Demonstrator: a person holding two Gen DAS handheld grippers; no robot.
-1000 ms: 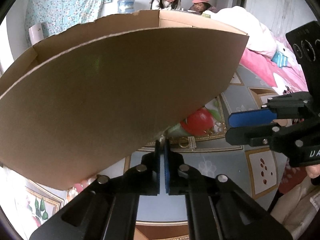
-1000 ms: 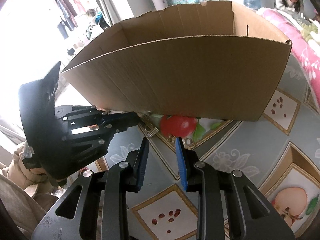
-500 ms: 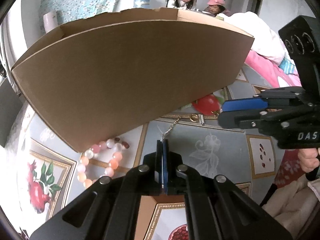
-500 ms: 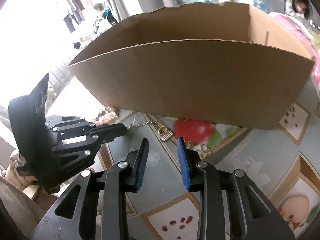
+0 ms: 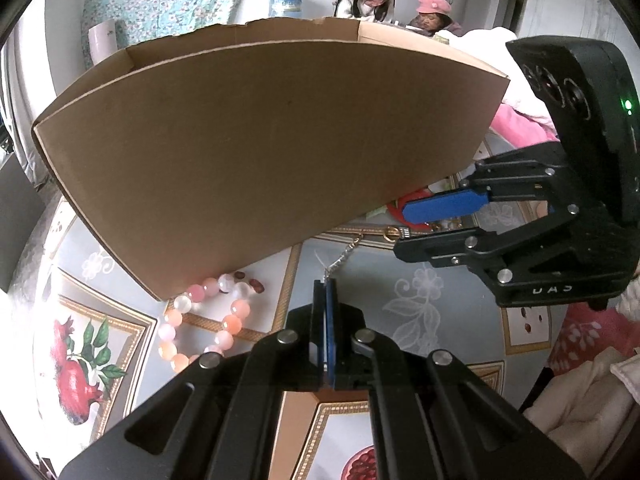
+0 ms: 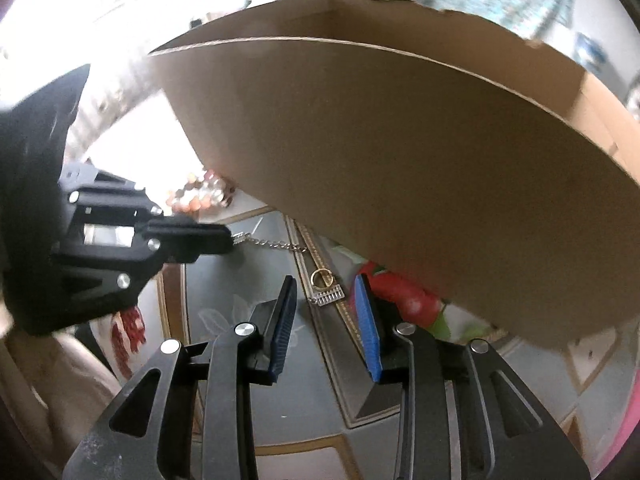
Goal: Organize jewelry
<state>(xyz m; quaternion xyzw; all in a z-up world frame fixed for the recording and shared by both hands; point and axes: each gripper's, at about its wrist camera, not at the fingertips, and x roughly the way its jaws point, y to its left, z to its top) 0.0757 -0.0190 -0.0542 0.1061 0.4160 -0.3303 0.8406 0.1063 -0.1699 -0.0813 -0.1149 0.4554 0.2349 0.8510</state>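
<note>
Left gripper (image 5: 325,286) is clamped on 1 end of the silver chain (image 6: 276,245) trailing across the patterned cloth (image 5: 436,300) beside the cardboard box (image 5: 260,152); right gripper (image 6: 325,312), jaws apart and empty, should straddle the clasp end (image 6: 328,295) squarely before closing.

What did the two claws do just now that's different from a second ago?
The left claw pulled the silver chain out from beside the cardboard box, uncovering the pink bead bracelet. The right claw rolled over the chain's far end by the gold ring, jaws just opening slightly, nothing gripped. The left claw stayed shut on the chain.
</note>
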